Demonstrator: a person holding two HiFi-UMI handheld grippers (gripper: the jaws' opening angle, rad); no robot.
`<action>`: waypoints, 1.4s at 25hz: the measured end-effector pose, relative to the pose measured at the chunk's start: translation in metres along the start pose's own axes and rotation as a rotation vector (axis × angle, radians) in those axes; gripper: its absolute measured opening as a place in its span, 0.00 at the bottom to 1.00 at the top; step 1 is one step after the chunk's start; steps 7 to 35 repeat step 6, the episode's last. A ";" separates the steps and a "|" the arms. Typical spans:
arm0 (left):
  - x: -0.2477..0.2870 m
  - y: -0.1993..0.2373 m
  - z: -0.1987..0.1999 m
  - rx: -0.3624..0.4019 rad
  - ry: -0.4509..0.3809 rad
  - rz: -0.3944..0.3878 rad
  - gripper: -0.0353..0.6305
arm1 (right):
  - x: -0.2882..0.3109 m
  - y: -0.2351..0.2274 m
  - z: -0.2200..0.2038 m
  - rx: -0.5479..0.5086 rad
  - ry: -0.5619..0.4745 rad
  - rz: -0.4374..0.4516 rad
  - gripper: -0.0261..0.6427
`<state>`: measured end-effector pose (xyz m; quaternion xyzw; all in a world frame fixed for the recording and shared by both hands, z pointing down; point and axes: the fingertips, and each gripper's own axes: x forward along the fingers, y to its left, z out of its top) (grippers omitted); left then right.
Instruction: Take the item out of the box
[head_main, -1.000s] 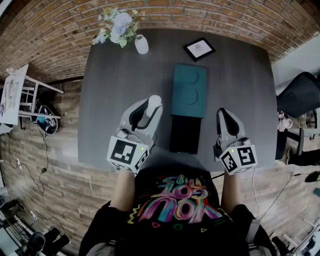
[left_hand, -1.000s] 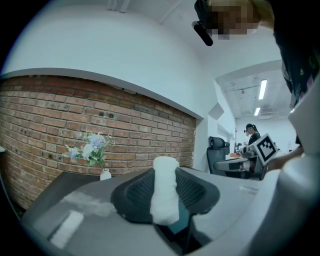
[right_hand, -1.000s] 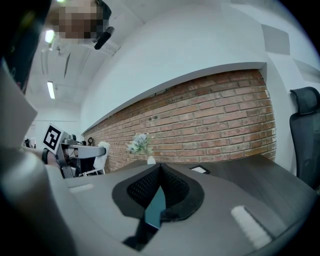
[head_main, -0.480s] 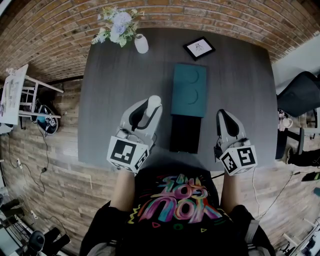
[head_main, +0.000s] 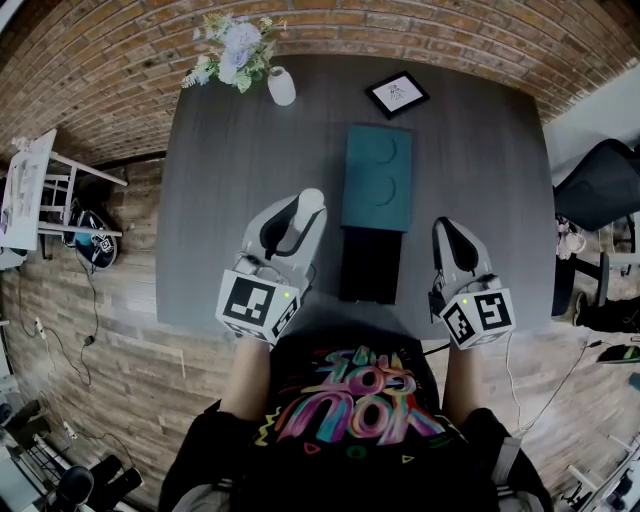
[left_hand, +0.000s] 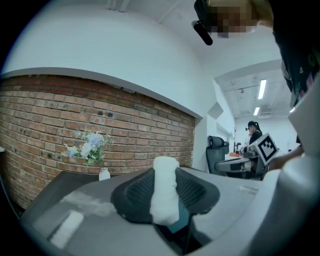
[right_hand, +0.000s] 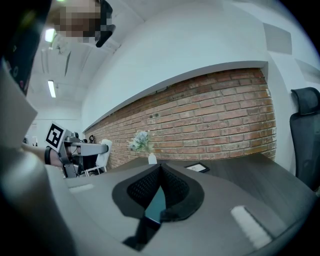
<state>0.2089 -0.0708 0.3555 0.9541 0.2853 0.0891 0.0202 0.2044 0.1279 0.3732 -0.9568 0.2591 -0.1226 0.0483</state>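
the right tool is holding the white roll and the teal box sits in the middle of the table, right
No, the left tool holds the white roll, as the left gripper view shows; the right tool is shut on nothing. The teal box does sit in the middle of the table.

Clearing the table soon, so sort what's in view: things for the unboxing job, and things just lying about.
Job: teal-and-black box, white roll in left gripper, right gripper (shut, empty).
Lying about: vase of flowers, framed picture, office chair.
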 end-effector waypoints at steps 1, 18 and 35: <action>0.000 0.000 0.000 0.001 0.000 -0.002 0.25 | 0.000 0.000 0.000 -0.002 0.001 0.001 0.04; 0.000 0.000 0.002 0.006 0.000 -0.008 0.25 | -0.001 0.001 0.002 -0.004 -0.002 0.002 0.04; 0.000 0.000 0.002 0.006 0.000 -0.008 0.25 | -0.001 0.001 0.002 -0.004 -0.002 0.002 0.04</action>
